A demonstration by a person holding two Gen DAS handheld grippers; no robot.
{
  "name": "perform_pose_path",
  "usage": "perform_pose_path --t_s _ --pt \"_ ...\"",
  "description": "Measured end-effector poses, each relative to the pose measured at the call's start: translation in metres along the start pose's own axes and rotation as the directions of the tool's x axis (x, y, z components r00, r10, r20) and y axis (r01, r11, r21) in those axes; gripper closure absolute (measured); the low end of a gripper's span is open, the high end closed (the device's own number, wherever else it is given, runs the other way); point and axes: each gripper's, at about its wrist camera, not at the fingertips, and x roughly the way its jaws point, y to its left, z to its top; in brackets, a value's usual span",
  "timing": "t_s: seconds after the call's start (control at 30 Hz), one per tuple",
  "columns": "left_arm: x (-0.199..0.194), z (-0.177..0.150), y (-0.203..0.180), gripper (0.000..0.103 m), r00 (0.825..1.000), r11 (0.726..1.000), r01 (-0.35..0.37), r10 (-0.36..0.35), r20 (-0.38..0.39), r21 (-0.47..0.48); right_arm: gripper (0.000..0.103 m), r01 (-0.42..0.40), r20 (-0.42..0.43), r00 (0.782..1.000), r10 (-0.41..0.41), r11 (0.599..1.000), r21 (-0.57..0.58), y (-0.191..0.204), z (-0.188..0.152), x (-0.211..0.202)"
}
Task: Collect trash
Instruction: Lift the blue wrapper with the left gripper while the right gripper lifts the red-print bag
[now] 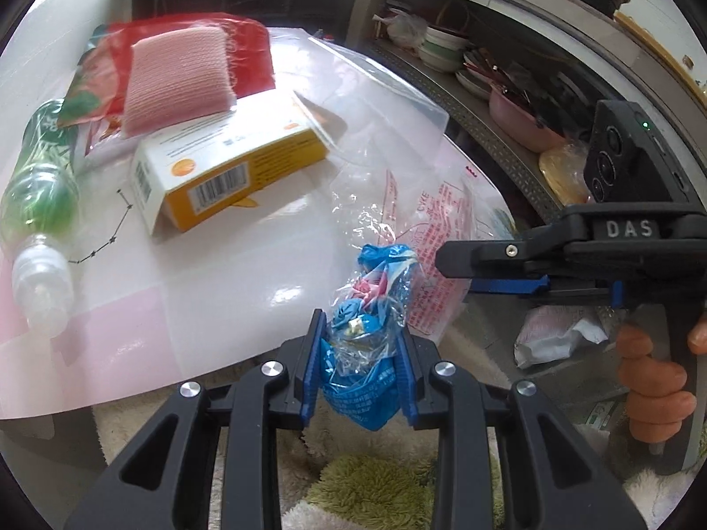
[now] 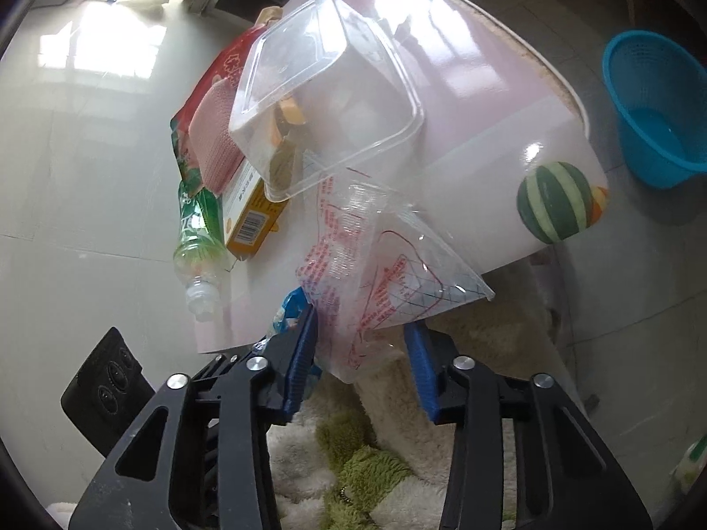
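My left gripper [image 1: 360,344] is shut on a crumpled blue plastic wrapper [image 1: 366,380] at the near edge of the glossy white and pink table [image 1: 199,291]. My right gripper [image 2: 364,340] is open, its jaws on either side of a clear plastic bag with red print [image 2: 375,274] that hangs over the table edge; the same bag shows in the left wrist view [image 1: 424,221]. On the table lie an orange and white box [image 1: 229,168], a green plastic bottle [image 1: 39,203], a pink sponge [image 1: 176,79] on a red packet [image 1: 247,44] and a clear plastic container [image 2: 327,88].
A blue basket [image 2: 658,106] stands on the floor at the right. A shelf with bowls and plates [image 1: 477,70] runs behind the table. A fluffy white and green rug [image 2: 362,477] lies below the table edge. A striped green ball picture [image 2: 554,201] marks the table corner.
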Motion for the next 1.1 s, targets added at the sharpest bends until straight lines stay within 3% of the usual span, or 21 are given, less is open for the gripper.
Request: perform_pose_path --t_s 0.23,0.37,0.7,0.9,1.0,1.1 --pt "-0.012 0.011 -0.006 0.075 0.999 1.0 0.013 -0.014 0.031 0.008 0.079 -0.017 0.018 1.0 0.017 1.0 -0.013 -0.015 -0.004 -0.021" --pt "-0.02 0.025 -0.007 0.075 0.998 1.0 -0.016 0.015 0.066 0.018 0.084 -0.046 -0.034 0.998 0.045 0.998 -0.034 -0.02 -0.009 -0.025" --pt "-0.038 0.047 -0.009 0.075 0.987 0.997 -0.079 0.075 0.139 0.02 0.085 -0.138 -0.143 0.983 0.119 0.982 -0.131 -0.005 -0.026 -0.015" --pt "-0.049 0.054 -0.007 0.075 0.979 0.995 -0.098 0.093 0.184 0.014 0.085 -0.212 -0.179 0.968 0.176 0.954 -0.21 0.005 -0.041 -0.032" --pt "-0.053 0.058 -0.006 0.075 0.976 0.995 -0.097 0.093 0.198 0.011 0.085 -0.249 -0.159 0.964 0.214 0.937 -0.244 0.006 -0.045 -0.049" --pt "-0.053 0.064 -0.01 0.075 0.978 0.997 -0.075 0.071 0.196 0.014 0.085 -0.269 -0.083 0.963 0.256 0.932 -0.243 -0.001 -0.042 -0.076"
